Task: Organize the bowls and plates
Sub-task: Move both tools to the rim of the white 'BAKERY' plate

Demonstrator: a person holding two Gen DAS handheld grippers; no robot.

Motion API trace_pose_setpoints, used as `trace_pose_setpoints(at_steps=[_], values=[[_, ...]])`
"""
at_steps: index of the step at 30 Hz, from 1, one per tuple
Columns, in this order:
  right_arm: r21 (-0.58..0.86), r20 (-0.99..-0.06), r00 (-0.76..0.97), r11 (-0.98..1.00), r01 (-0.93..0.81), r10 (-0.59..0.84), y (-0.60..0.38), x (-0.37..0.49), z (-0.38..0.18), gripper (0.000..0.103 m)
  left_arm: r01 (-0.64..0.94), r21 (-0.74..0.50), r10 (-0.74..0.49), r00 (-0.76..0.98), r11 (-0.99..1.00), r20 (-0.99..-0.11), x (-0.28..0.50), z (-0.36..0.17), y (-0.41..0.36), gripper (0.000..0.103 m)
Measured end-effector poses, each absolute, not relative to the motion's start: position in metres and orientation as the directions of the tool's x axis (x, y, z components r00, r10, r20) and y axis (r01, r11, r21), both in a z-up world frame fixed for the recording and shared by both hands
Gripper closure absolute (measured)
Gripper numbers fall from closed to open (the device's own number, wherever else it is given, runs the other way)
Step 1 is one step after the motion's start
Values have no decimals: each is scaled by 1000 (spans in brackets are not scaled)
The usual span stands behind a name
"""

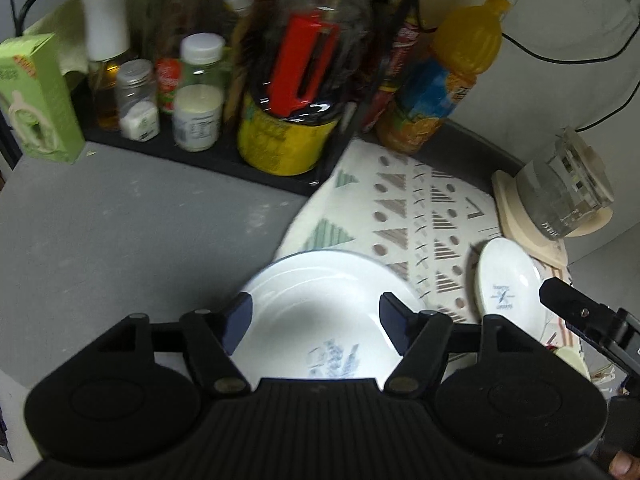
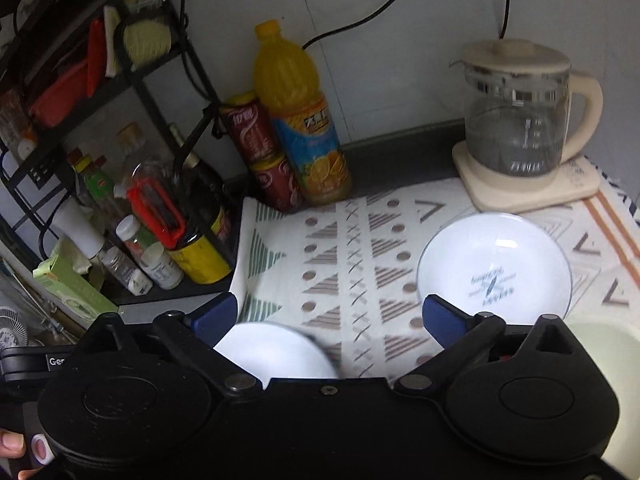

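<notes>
Large white plate [image 1: 320, 320], blue motif at centre, lay at the left edge of the patterned cloth [image 1: 424, 208], partly over the grey counter [image 1: 120, 240]. Left gripper [image 1: 316, 316] was poised over this plate, jaws spread wide, blue fingers [image 1: 240, 314] to either side of the plate's well, nothing pinched; contact with the rim could not be confirmed. Small white dish [image 2: 496, 264], also blue-marked, rested on the same cloth further right, well apart from the plate and just in front of the glass kettle [image 2: 520, 120] on its cream base. Right gripper [image 2: 326, 320] hovered above the cloth between the two pieces, jaws likewise spread, empty. Pale green vessel [image 2: 600, 360] was partly seen at the right margin; type not determinable. Behind: orange juice bottle [image 2: 296, 116], red cans [image 2: 256, 148], black rack [image 1: 200, 152] crowded with jars and bottles. Step in hand judged to be the first pickup for stacking. For a sound grasp: approach the near rim edge-on, one finger under and one over, close firmly but gradually; glazed ceramic likely slippery. Lift level, clear of the rack's bottles. Recommended: larger piece as the base, smaller dish set centred on top.
</notes>
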State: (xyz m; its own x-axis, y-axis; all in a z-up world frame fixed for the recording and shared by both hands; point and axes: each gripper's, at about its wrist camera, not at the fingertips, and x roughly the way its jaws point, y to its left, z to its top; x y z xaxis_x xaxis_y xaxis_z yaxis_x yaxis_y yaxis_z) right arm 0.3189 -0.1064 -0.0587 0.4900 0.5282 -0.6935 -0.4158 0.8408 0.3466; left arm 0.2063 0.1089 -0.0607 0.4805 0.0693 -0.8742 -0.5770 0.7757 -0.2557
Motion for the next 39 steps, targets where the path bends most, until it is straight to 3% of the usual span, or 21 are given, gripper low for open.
trace_pose_setpoints(at_steps=[23, 34, 39], values=[[330, -746, 469, 874, -357, 473, -196, 432, -79, 0, -550, -303, -5, 478, 778, -878, 315, -84, 23, 35], [343, -807, 369, 875, -342, 461, -222, 471, -117, 1, -559, -354, -73, 462, 750, -884, 352, -117, -4, 35], [351, -837, 309, 876, -331, 452, -229, 483, -139, 9, -564, -370, -101, 450, 738, -887, 363, -136, -16, 35]])
